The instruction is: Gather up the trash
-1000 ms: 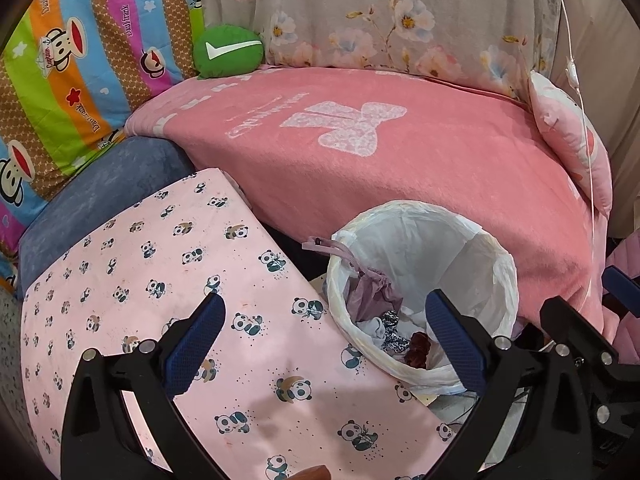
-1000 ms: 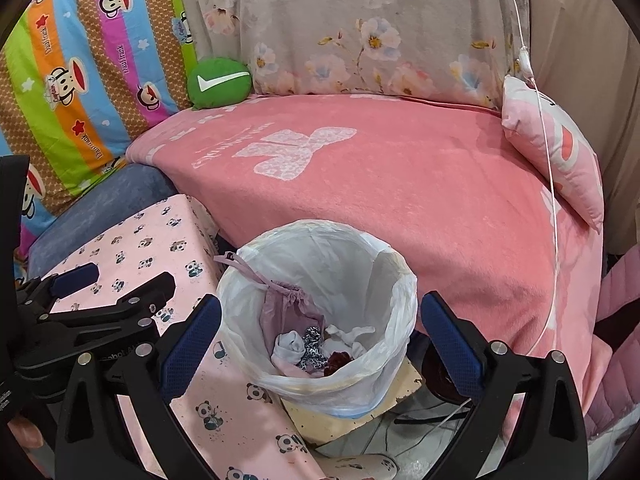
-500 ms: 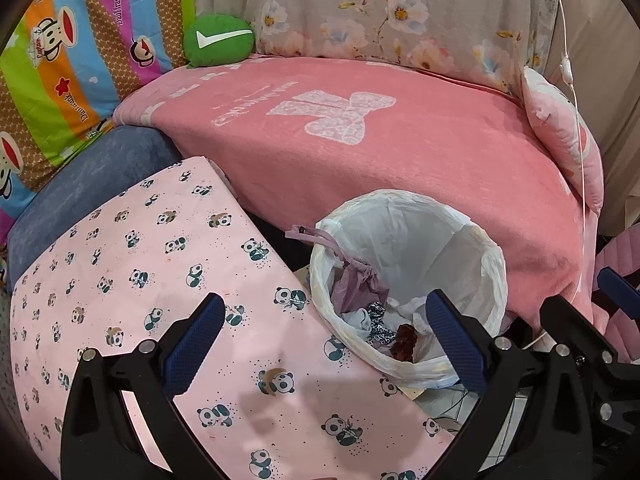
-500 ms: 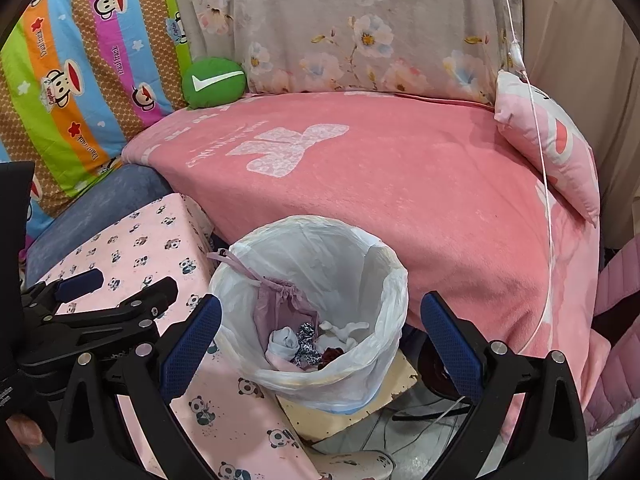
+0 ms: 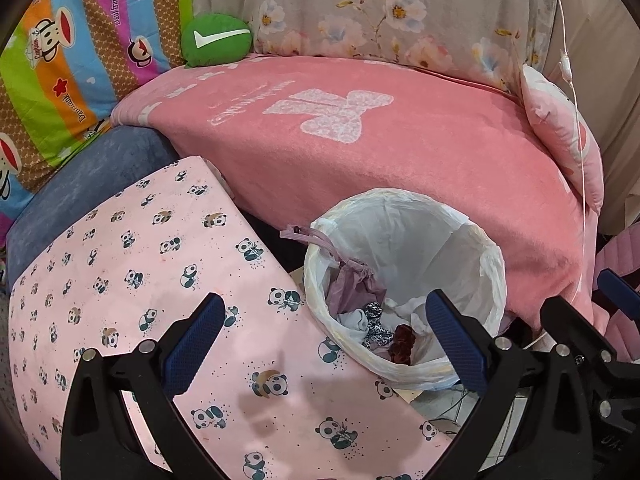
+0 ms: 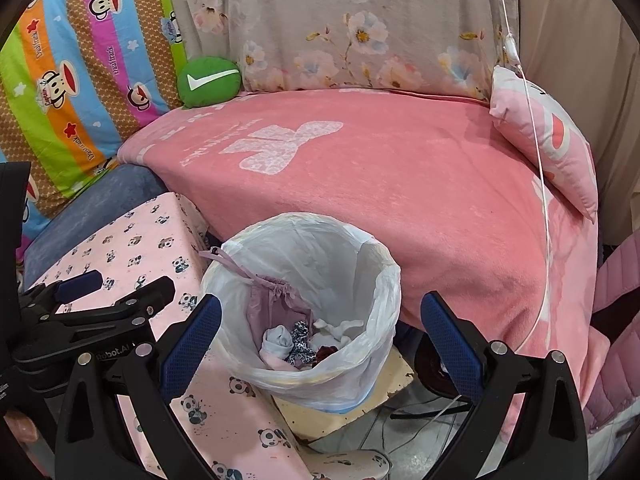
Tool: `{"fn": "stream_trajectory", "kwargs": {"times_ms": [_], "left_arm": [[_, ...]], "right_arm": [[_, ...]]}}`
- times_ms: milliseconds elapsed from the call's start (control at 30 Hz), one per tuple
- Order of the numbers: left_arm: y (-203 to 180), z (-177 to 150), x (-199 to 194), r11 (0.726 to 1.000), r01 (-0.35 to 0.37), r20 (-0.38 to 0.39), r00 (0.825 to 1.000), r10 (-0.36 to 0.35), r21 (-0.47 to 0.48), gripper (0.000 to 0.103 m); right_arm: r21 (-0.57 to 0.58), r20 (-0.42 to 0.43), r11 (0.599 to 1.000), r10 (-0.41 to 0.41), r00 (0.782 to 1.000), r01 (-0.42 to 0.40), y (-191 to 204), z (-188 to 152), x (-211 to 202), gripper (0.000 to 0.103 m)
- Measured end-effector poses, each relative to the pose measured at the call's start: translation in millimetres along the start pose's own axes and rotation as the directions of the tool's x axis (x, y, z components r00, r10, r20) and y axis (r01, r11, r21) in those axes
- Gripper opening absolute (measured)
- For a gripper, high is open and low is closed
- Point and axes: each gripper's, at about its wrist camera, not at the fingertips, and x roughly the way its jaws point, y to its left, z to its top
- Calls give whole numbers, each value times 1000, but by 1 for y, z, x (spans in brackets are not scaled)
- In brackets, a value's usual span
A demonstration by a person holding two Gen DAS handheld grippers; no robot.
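Note:
A bin lined with a white plastic bag stands between the panda-print surface and the pink couch seat. Inside lie crumpled white tissue, a black-and-white patterned scrap, a dark red piece and a purple drawstring bag. My left gripper is open and empty, above the panda surface beside the bin's left rim. My right gripper is open and empty, hovering over the bin's near side. The left gripper also shows at the left of the right wrist view.
A pink panda-print surface lies left of the bin. A pink blanket covers the couch seat behind it, with a green cushion, a floral cushion, a striped monkey-print cushion and a pink pillow. A white cable hangs at right.
Both grippers have drifted slightly back and up from the bin, which now sits a little lower and farther in the views. Both stay open and empty.

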Motion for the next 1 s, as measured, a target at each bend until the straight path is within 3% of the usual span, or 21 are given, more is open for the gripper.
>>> {"fn": "stream_trajectory", "kwargs": {"times_ms": [533,1000], "left_arm": [[-7,-4,7,995,-94,-24,995,94,22,96],[-9,-8,7,996,-93,-34,995,93,11,96]], "right_arm": [[0,-16,1000,-3,1000,3,-1,-8,4,98],[1,-20,1000,-3,1000,3,-3,-10,6,98]]}}
